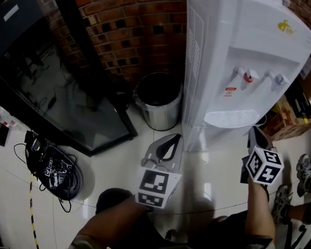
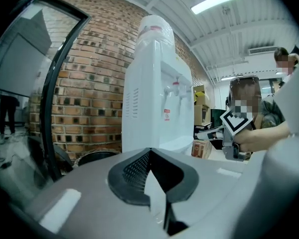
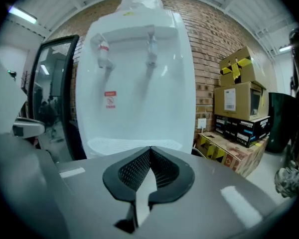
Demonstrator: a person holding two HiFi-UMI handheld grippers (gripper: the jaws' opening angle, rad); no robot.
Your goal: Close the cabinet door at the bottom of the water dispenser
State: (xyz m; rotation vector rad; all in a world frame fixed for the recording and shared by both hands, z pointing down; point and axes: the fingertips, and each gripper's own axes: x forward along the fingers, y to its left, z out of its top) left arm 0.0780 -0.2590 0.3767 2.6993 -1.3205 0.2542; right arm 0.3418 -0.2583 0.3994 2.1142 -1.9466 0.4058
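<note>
The white water dispenser [image 1: 238, 61] stands against the brick wall, with its taps and drip tray [image 1: 233, 118] facing me. Its bottom cabinet door is hidden below the drip tray in the head view and behind the gripper bodies in both gripper views. My left gripper [image 1: 178, 136] hovers in front of the dispenser's lower left corner, shut with nothing in it. My right gripper [image 1: 254, 129] is raised just before the drip tray, also shut and empty. In the left gripper view the dispenser [image 2: 154, 93] is ahead of the shut left gripper [image 2: 149, 150]. The right gripper [image 3: 150, 148] faces the dispenser's front [image 3: 139, 83].
A metal bin [image 1: 158, 102] stands left of the dispenser by the brick wall [image 1: 129, 25]. A dark glass panel [image 1: 57, 87] leans at the left, with a black device and cables [image 1: 57, 173] on the floor. Cardboard boxes [image 3: 239, 103] are stacked to the right. Shoes [image 1: 306, 167] show at the right edge.
</note>
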